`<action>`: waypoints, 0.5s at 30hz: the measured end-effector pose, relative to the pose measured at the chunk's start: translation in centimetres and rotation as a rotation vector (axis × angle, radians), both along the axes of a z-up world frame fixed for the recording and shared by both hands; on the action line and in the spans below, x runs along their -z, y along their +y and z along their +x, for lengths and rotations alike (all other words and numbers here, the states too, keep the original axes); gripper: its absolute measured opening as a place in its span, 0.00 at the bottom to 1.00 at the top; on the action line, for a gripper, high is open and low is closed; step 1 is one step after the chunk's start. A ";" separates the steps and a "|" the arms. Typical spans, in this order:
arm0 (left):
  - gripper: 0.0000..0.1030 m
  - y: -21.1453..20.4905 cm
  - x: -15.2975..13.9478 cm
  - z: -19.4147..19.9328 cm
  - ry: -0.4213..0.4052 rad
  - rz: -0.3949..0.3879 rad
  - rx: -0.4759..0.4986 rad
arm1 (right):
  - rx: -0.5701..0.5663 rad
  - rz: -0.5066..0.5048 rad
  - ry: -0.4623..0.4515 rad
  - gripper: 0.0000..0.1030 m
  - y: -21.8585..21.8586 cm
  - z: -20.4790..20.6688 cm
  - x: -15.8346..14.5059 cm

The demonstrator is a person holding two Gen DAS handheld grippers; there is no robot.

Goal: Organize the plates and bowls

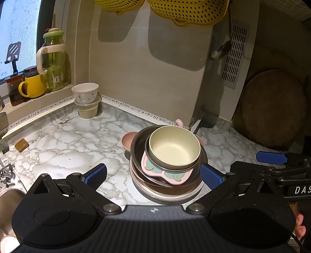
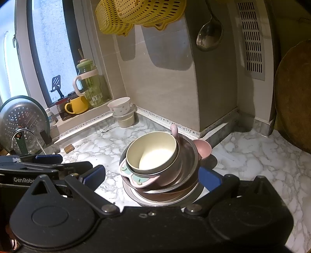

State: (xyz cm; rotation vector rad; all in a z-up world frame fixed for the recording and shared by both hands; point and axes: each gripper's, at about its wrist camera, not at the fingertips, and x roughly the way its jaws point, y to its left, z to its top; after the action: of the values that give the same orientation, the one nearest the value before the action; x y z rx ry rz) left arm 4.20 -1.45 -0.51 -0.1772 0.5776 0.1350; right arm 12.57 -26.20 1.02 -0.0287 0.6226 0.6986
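The left claw [image 1: 153, 176] stands wide open, its blue pads [image 1: 96, 175] spread to either side of the pile of dishes [image 1: 167, 175] and holding nothing; the right-hand pad sits just beside the pile's edge, though contact cannot be told. The right claw [image 2: 151, 175] is likewise spread open and empty, with the same pile between its fingers. In the left wrist view the right claw shows at the right edge, beside the left one.

Directly ahead of both claws, the pile rests on the marble worktop [image 1: 68, 148]. A wide metal plate [image 1: 165, 198] lies at the bottom, with brown dishes stacked on it. Above those a pink cartoon plate [image 1: 167, 175] sits tilted, and a cream bowl [image 1: 175, 148] nested in a darker bowl tops the pile, leaning. Just beyond the pile a pink bowl [image 2: 204, 149] peeks out, touching its far side.

Further ahead and to the left of the claws, a small brown block [image 1: 21, 145] lies on the worktop. Beyond it, near the wall corner, a white flowered bowl [image 1: 85, 93] stands on a lidded tub [image 1: 88, 110]. On the window ledge, further left, stand a yellow mug [image 1: 33, 86] and a green jug [image 1: 53, 62]. Yellow colanders [image 1: 186, 11] hang overhead, and a ladle [image 2: 209, 35] hangs on the wall to the right.
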 end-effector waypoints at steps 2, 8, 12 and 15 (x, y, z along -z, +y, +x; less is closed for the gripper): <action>1.00 0.0 0.0 0.0 -0.004 0.003 0.000 | 0.004 0.001 -0.004 1.00 0.0 0.0 -0.1; 1.00 0.1 -0.1 -0.1 -0.020 -0.004 0.008 | 0.012 -0.001 -0.001 1.00 -0.1 0.2 -0.1; 1.00 0.0 -0.1 -0.1 -0.020 0.009 0.009 | 0.013 -0.003 -0.002 1.00 0.0 0.2 0.0; 1.00 0.0 -0.1 -0.1 -0.020 0.010 0.007 | 0.012 -0.004 -0.003 0.99 0.0 0.1 0.0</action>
State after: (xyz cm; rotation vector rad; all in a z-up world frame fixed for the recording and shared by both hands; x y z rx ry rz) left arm 4.06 -1.40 -0.39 -0.1670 0.5571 0.1287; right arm 12.71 -26.16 1.06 -0.0296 0.6210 0.6853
